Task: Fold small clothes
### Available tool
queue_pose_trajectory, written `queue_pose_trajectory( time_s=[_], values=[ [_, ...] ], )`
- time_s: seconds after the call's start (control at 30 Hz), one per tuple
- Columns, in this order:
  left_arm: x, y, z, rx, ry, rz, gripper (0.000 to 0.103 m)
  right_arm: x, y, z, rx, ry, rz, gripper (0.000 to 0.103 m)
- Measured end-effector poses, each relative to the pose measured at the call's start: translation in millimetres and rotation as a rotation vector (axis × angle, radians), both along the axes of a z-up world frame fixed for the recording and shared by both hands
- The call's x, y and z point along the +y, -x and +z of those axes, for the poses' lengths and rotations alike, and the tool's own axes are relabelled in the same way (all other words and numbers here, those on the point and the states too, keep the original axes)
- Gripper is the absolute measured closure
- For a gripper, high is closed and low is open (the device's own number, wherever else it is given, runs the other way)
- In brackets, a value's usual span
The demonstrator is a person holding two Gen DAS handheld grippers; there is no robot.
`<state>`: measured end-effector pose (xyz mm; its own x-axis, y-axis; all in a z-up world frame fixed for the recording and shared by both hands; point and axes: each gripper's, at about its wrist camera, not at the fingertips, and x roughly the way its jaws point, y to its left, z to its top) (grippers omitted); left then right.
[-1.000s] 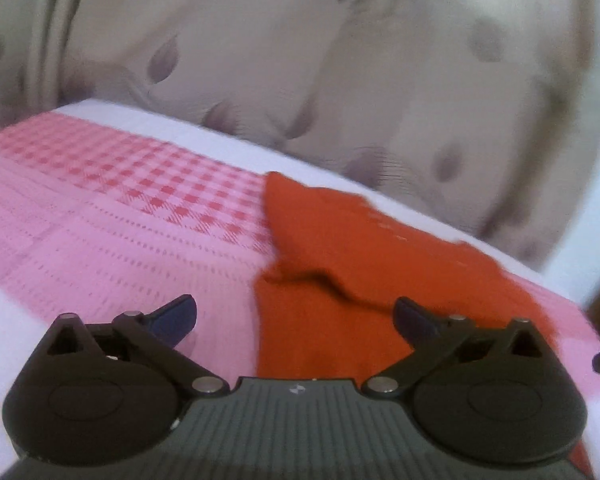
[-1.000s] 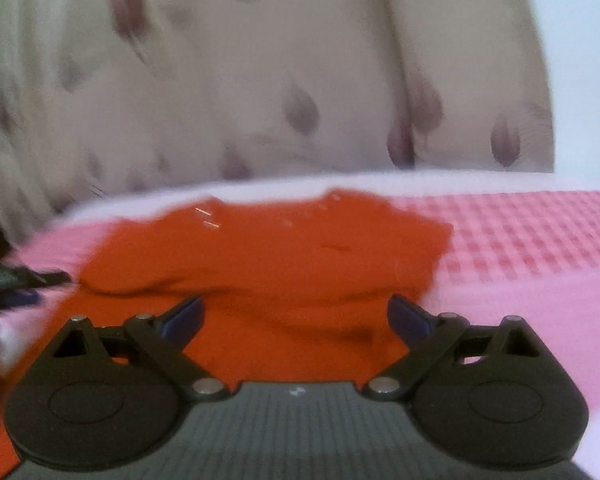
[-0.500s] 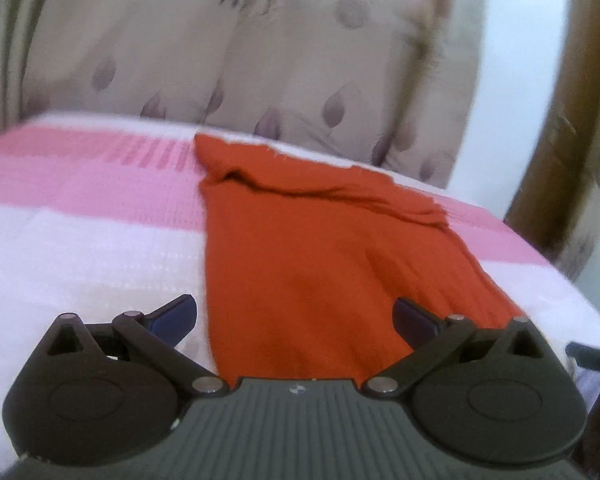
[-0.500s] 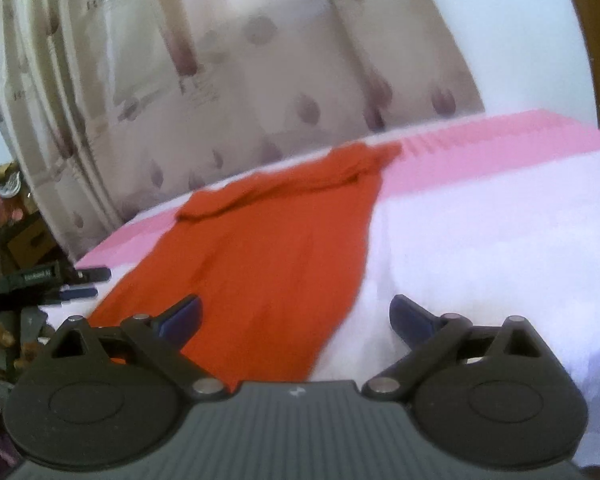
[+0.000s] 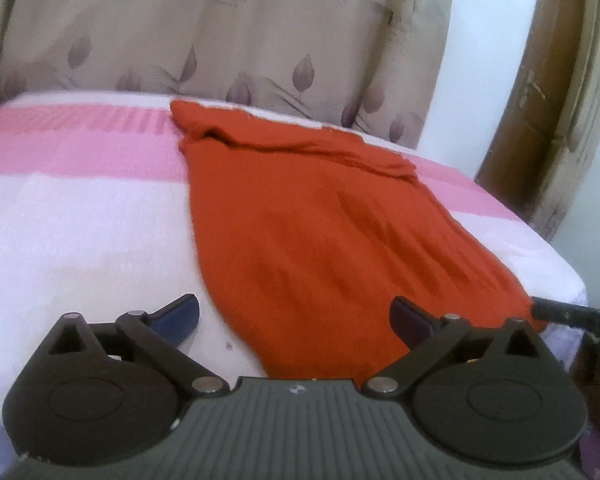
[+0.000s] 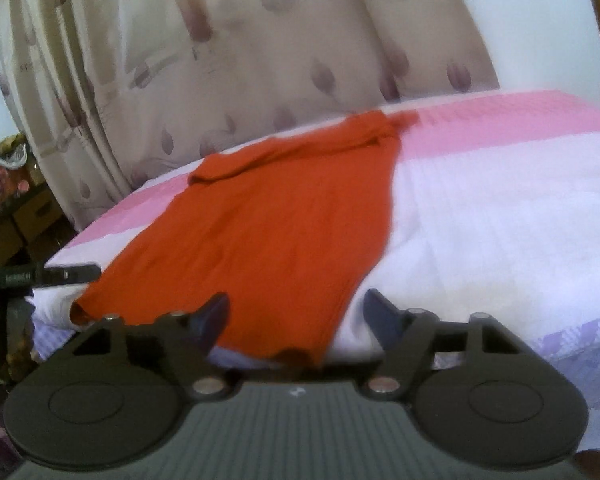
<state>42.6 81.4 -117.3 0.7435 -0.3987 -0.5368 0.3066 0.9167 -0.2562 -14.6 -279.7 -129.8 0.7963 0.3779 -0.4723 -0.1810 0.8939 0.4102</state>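
Note:
An orange garment (image 5: 320,220) lies spread flat on a pink and white bed cover (image 5: 80,220), its folded top end toward the curtain. My left gripper (image 5: 296,316) stands open over the near hem, at the cloth's left corner. In the right wrist view the same garment (image 6: 268,232) runs away from me. My right gripper (image 6: 298,316) is at its near right corner; its jaws are closing with the hem's corner between them, and the pads are still clear of the cloth. Each gripper's dark tip shows at the edge of the other's view.
A beige leaf-print curtain (image 5: 220,40) hangs behind the bed. A brown wooden door (image 5: 540,120) stands to the right of it. Boxes and clutter (image 6: 12,200) sit on the floor past the bed's left corner. The bed's near edge (image 6: 560,340) drops off just under the grippers.
Both grippers have drawn back from the garment's far end to its near hem. The right gripper's jaws have narrowed; the left's stay wide.

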Motion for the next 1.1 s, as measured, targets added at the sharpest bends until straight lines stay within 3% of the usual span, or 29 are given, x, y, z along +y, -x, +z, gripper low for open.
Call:
queue_pose_trajectory(
  time_s=[0.17,0.33,0.37,0.4,0.47,0.5,0.57,0.63,0.7,0.77,0.87,0.97,1.03,1.07,1.1],
  values=[
    [0.6,0.1,1.4,0.032,0.032,-0.065,0.005,0.4,-2.7,0.2,0.019,-0.040,0.028,0.029],
    [-2.5,1.2,-0.1,0.044,0.032,-0.091,0.023,4.9,-8.5,0.3,0.042,-0.080,0.084,0.037],
    [-0.2,0.4,-0.1,0.050,0.047,-0.082,0.032,3.5,-10.4,-0.4,0.043,-0.098,0.086,0.038],
    [4.0,-0.6,-0.3,0.064,0.072,-0.070,0.050,0.9,-12.2,-1.4,0.049,-0.119,0.082,0.039],
    [12.0,-4.1,-2.1,0.109,0.121,-0.036,0.075,-7.7,-15.9,-4.5,0.069,-0.179,0.058,0.048],
    [19.3,-6.2,-4.1,0.129,0.159,-0.021,0.077,-9.9,-16.6,-6.0,0.073,-0.199,0.054,0.048],
    [26.1,-9.5,-6.1,0.154,0.211,-0.021,0.076,-14.1,-18.6,-9.2,0.077,-0.226,0.050,0.051],
    [25.3,-8.7,-4.2,0.158,0.205,-0.034,0.066,-19.5,-21.2,-12.7,0.085,-0.275,0.048,0.050],
    [20.4,-5.6,-0.3,0.143,0.203,-0.089,0.025,-24.0,-24.0,-13.1,0.100,-0.300,0.035,0.049],
    [14.0,0.0,3.1,0.137,0.190,-0.123,0.003,-27.7,-26.6,-14.1,0.119,-0.335,0.035,0.046],
    [4.6,7.2,3.9,0.116,0.132,-0.133,0.001,-36.2,-29.8,-18.8,0.144,-0.412,0.032,0.044],
    [9.8,8.3,1.0,0.116,0.159,-0.132,0.004,-39.5,-30.3,-21.6,0.149,-0.445,0.035,0.044],
    [14.9,5.5,-0.3,0.134,0.188,-0.113,0.033,-38.7,-30.3,-21.7,0.147,-0.445,0.033,0.044],
    [17.8,2.6,-2.6,0.162,0.195,-0.089,0.085,-36.2,-30.0,-20.0,0.143,-0.425,0.033,0.045],
    [19.7,-2.9,-7.4,0.215,0.210,-0.066,0.091,-32.1,-29.6,-17.1,0.137,-0.392,0.037,0.045]
  ],
)
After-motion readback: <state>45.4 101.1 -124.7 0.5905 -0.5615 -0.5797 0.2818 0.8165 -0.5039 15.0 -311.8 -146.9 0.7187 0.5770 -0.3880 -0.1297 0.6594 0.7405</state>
